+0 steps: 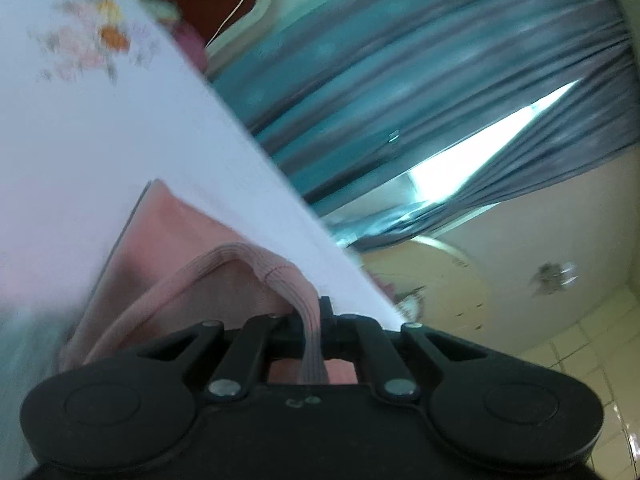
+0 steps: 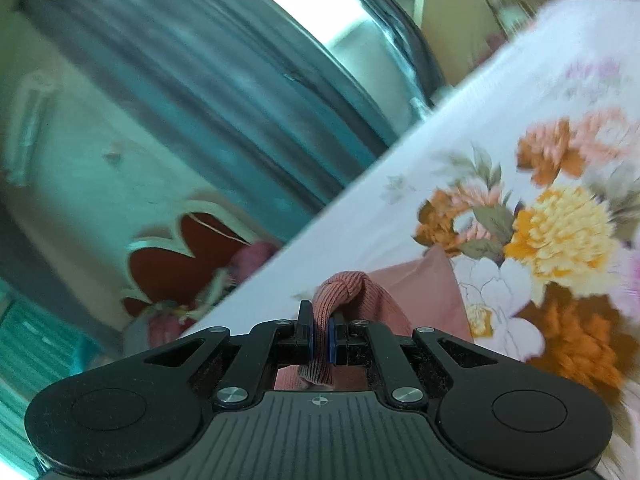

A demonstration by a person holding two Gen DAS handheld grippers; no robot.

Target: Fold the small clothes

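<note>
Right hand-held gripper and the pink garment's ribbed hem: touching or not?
Touching. The right wrist view shows the right hand-held gripper shut on the pink garment; its ribbed hem is pinched between both blue pads, with no gap.

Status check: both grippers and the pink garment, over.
Left gripper shut on pink ribbed-knit garment. Right gripper shut on its ribbed hem too. Floral bedsheet beneath. Nothing obstructing.

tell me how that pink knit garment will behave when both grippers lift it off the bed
Probably floppy: the pink garment bunches and drapes where the left gripper and right gripper pinch its ribbed edge. It looks thin, so likely light. The ribbed knit probably grips rather than slips, and may stretch or sag between them.
</note>
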